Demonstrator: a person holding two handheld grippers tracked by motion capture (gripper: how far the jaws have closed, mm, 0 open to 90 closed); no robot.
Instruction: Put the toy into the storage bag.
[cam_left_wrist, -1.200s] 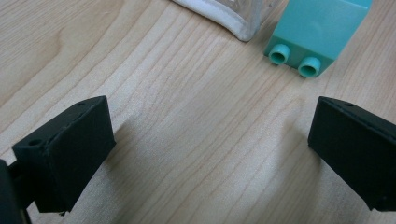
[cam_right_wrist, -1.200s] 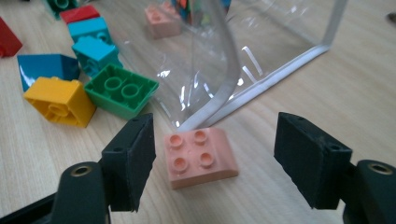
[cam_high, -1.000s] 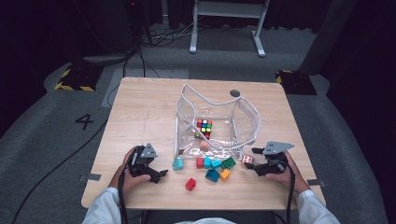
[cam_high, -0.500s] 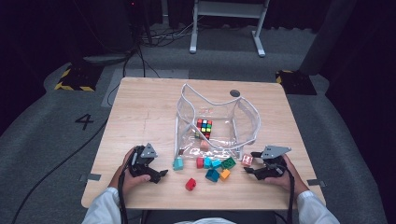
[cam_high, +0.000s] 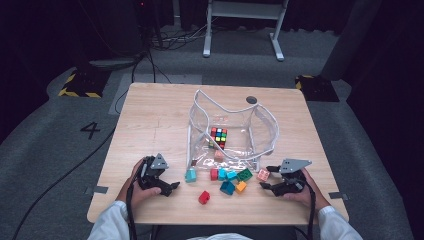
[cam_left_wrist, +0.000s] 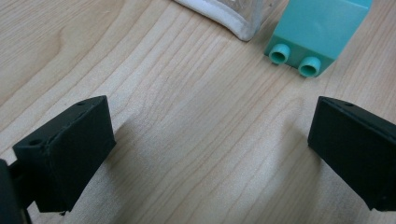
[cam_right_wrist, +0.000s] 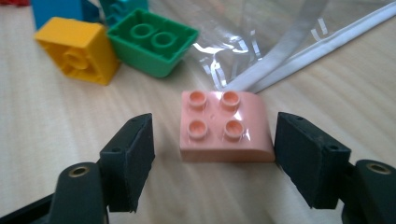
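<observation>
Beside the pink brick (cam_right_wrist: 225, 128), a green brick (cam_right_wrist: 152, 42) and bag strap (cam_right_wrist: 299, 53) crowd in.

I am keeping both forearms coming in from the near edge of the table (cam_high: 150, 125), white sleeves showing. My left hand (cam_high: 134, 186) is holding the left gripper (cam_high: 172, 187) low over the wood, jaws standing wide apart. My right hand (cam_high: 300, 192) is holding the right gripper (cam_high: 265, 177) low too, jaws spread, pads pressing nothing.
</observation>
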